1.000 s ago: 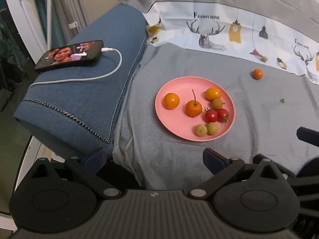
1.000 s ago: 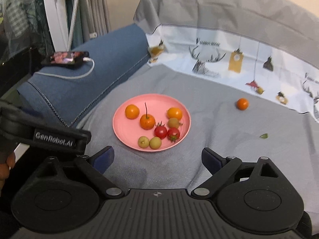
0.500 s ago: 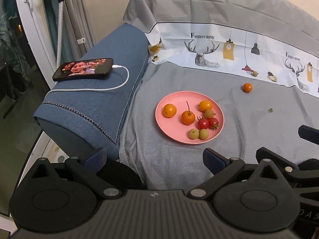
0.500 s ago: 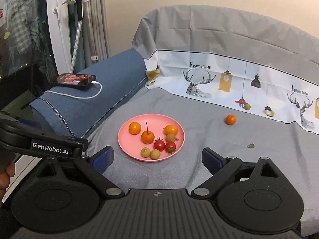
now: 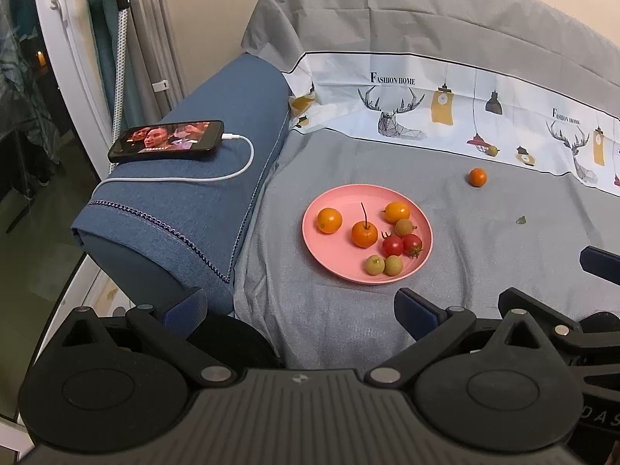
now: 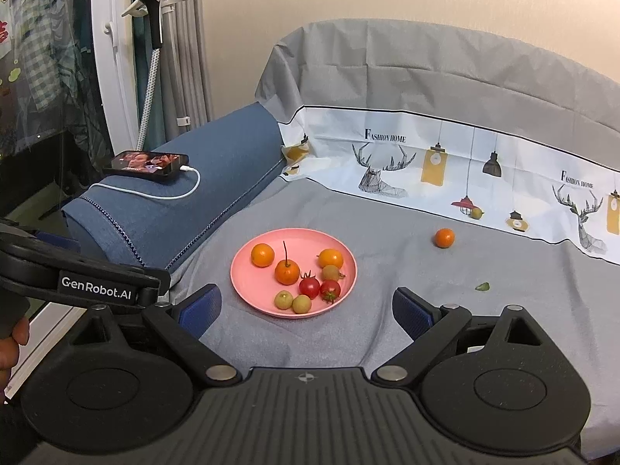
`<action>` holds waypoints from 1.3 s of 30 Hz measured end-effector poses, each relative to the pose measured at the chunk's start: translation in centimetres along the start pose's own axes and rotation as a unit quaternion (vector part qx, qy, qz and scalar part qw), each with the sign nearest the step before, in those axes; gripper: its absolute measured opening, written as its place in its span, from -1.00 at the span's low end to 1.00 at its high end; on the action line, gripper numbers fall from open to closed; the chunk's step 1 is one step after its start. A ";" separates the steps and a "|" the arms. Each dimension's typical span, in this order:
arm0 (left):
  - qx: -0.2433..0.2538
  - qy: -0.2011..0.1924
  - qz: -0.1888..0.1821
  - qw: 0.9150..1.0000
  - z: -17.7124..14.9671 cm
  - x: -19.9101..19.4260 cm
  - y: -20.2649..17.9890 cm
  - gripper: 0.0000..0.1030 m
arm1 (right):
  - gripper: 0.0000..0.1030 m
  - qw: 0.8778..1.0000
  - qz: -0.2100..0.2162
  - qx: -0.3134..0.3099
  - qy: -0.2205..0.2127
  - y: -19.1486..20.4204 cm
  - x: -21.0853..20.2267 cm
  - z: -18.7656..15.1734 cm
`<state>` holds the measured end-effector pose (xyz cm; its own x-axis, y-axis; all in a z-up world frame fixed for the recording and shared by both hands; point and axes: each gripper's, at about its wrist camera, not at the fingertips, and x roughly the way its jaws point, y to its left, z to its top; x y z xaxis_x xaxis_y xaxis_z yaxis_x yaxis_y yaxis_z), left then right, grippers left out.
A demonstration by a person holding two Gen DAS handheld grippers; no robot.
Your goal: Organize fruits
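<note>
Both claws, left gripper and right gripper, spread and empty short of the plate gathering fruit, likely since one orange fruit lies apart on the cloth.

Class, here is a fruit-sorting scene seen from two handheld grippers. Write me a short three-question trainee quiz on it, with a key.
1. True or false: both the left gripper and the right gripper hold a fruit.
2. How many red cherry tomatoes lie on the pink plate?
3. Multiple choice: the loose orange fruit on the grey cloth lies A) on the plate, B) beyond the plate, towards the printed border, C) on the blue armrest beside the phone.

Key: 1 false, both are open and empty; 2 two; 3 B.
</note>
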<state>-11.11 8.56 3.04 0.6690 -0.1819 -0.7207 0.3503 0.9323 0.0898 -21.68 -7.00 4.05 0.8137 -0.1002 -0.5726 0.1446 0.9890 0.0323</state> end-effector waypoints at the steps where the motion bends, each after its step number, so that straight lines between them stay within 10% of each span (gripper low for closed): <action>1: 0.000 0.001 0.000 1.000 0.0 0.0 0.0 0.99 | 0.85 1.000 0.000 0.000 0.001 0.0 0.1 0.0; 39: 0.017 0.023 0.008 1.000 0.9 1.8 -1.0 0.99 | 0.88 1.000 -0.005 0.022 0.022 -2.0 2.0 -0.1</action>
<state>-9.64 7.01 2.30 0.6445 -0.1512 -0.7495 0.3619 0.9238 0.1249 -20.46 -9.15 2.75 0.7871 -0.1052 -0.6078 0.1792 0.9818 0.0621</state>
